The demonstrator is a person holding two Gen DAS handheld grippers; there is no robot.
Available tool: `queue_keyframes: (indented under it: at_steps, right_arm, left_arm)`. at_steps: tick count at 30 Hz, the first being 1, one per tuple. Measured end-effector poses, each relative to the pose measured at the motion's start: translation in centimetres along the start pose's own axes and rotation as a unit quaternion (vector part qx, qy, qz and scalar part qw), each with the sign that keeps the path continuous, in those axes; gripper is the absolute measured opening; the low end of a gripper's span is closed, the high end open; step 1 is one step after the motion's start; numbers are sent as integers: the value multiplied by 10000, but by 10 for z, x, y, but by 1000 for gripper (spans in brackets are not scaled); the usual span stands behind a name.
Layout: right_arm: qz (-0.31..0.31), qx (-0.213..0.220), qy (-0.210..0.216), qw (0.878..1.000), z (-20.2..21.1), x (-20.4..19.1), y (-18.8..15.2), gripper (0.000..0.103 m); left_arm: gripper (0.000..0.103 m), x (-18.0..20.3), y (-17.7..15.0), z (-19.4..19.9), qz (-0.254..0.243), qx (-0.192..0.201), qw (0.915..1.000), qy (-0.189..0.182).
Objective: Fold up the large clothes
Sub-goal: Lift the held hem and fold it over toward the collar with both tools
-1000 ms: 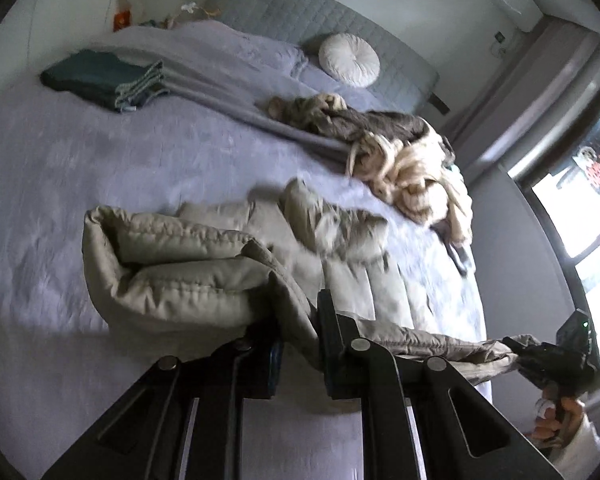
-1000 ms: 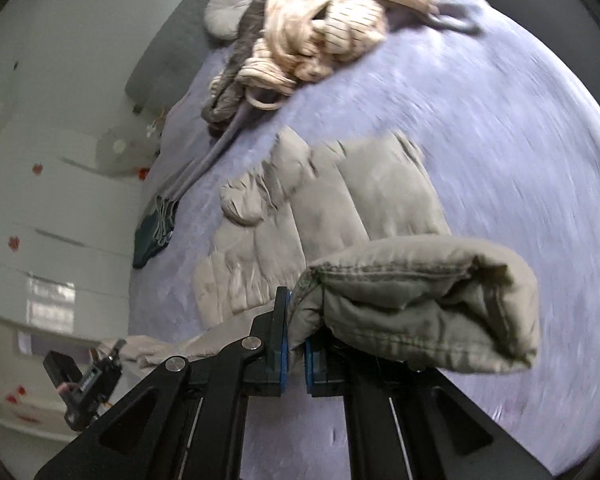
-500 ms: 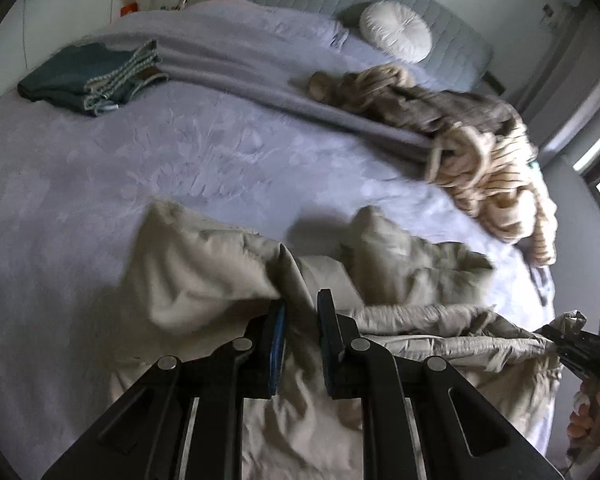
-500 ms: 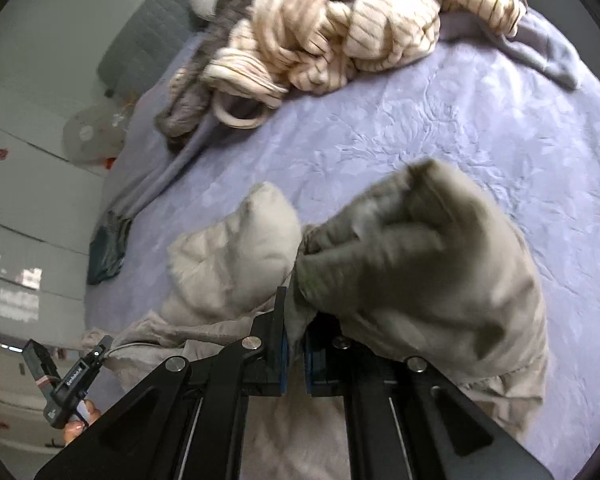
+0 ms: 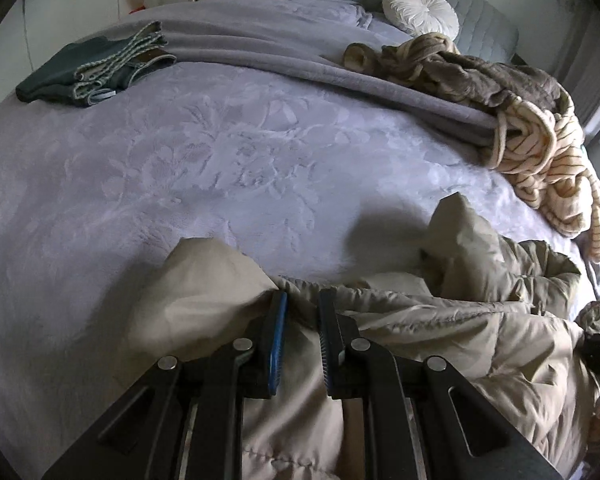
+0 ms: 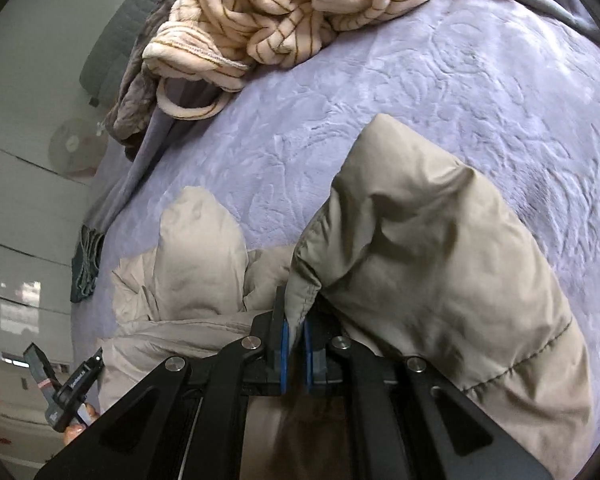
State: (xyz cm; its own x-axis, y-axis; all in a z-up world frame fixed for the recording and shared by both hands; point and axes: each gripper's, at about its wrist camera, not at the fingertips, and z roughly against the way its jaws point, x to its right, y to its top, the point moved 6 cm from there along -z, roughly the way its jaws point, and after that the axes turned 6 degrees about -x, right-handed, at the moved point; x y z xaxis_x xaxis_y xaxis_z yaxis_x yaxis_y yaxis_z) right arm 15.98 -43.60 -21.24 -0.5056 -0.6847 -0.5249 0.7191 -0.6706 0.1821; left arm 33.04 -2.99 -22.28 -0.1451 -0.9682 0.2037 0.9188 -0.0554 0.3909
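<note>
Slippage is the likeliest trouble: the puffy beige jacket (image 6: 420, 264) is slick and thick, and either pinched fold could slide free or spring open on the lilac bedspread (image 5: 220, 160). The right gripper (image 6: 296, 344) is clamped tight on a seam edge, padding ballooning just beyond its fingers. The left gripper (image 5: 302, 340) nips a fold, jacket bulk lying beside it on the bedspread's near edge.
</note>
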Motion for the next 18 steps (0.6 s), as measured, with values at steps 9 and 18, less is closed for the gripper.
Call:
queue_keyframes:
  at_steps: [9,18]
  right_arm:
    - [19,-45,101,9999,18,-3,2,13]
    - [5,269,277,9993,56,-8,-4,67]
  left_arm:
    - [50,4,4,48,-275,255,9993,94]
    - [94,21,-15,83,-573,417,9975,22]
